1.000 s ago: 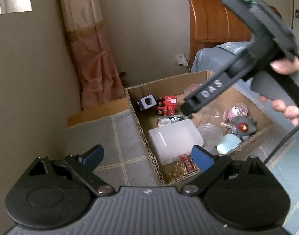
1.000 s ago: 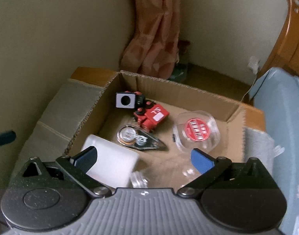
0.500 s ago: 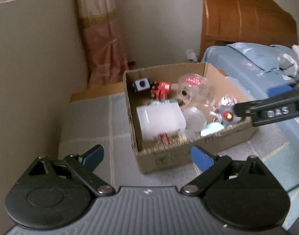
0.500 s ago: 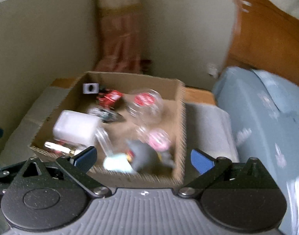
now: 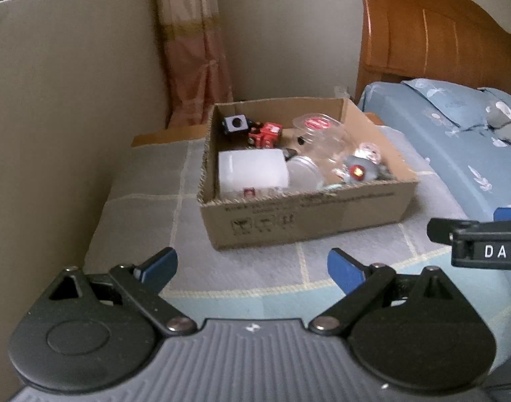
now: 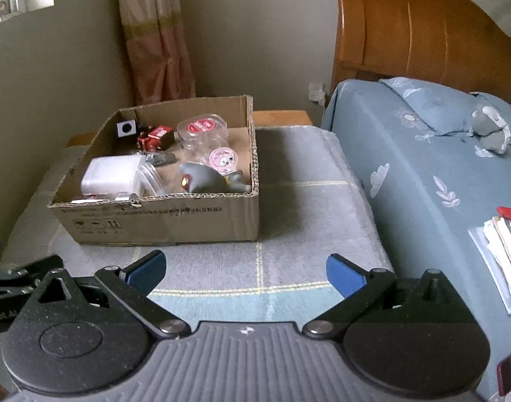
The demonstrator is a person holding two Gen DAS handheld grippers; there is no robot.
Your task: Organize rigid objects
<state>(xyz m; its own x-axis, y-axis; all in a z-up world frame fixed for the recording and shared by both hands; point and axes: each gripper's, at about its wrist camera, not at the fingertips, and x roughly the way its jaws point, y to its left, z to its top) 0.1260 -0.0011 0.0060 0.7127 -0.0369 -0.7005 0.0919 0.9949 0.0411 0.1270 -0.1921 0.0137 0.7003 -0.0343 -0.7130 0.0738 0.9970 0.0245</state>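
box: one corrugated cardboard box (image 6: 161, 221), rectangular | inside box: one frosted white block (image 6: 110, 174), one grey toy (image 6: 208, 181) | left gripper (image 5: 252, 268): wide, empty | right gripper (image 6: 245, 269): wide, empty

Both tools (image 5: 252, 268) (image 6: 245, 269): black linkages, blue pads, ribbed grey base.

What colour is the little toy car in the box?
Red. The toy car shows best in the right wrist view, near the back of the box.

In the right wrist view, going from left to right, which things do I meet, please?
curtain → cardboard box → wooden headboard → grey plush toy → stack of papers
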